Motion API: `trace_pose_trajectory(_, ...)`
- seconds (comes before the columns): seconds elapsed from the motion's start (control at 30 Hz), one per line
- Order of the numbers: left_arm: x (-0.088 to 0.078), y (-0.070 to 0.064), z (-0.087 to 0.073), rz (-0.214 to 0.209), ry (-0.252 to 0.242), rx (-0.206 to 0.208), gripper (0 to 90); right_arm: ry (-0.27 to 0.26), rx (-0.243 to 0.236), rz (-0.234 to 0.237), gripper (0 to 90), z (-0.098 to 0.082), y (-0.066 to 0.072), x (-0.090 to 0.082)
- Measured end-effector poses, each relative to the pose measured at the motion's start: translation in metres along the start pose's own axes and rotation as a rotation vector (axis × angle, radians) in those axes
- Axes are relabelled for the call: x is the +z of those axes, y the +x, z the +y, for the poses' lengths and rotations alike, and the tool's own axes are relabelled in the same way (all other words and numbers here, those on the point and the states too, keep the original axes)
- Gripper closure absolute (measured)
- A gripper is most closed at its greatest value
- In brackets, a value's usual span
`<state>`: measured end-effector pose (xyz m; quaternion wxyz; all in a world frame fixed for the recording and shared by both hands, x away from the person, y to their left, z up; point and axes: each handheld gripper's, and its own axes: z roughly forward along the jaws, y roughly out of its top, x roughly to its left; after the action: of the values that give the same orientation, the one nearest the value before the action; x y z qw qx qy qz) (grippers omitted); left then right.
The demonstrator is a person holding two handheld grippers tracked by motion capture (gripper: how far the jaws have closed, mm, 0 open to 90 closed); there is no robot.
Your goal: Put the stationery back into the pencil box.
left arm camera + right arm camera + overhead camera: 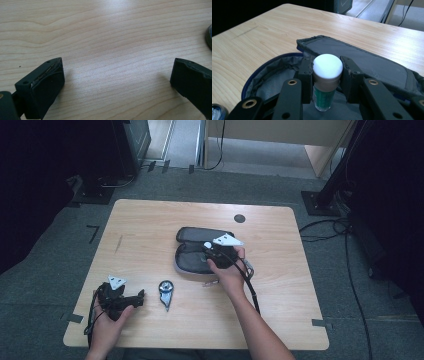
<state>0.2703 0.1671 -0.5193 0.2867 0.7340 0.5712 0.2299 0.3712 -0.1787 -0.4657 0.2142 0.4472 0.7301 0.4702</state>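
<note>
Right gripper view: right gripper (327,75) clamps a white-capped green vial (325,82) over the open grey pouch (367,62), mid-table (262,32); left gripper (117,82) gapes wide.

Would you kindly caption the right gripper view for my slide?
Right gripper holds a white-capped vial above the open grey zip case on the wooden table.

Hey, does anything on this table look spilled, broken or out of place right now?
Nothing stands out. The open zip pouch lies flat, the white-capped tube sits upright in the right hand-held gripper above it, and the small tool lies intact.
</note>
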Motion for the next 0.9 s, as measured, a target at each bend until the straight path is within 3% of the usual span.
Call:
trace_pose_trajectory(0.2,0.000,0.000,0.000,0.000,0.001,0.001,0.0,-0.008,0.046,0.033,65.4,-0.005,-0.010,-0.006)
trace_pose_trajectory(0.53,0.000,0.000,0.000,0.000,0.001,0.001,0.0,0.032,0.087,0.083,64.6,-0.012,-0.029,-0.020)
trace_pose_trajectory(0.7,0.000,0.000,0.000,0.000,0.001,0.001,0.0,0.066,0.116,0.082,64.1,-0.020,-0.040,-0.025)
trace_pose_trajectory(0.9,0.000,0.000,0.000,0.000,0.001,0.001,0.0,0.123,0.110,0.085,64.2,-0.027,-0.047,-0.027)
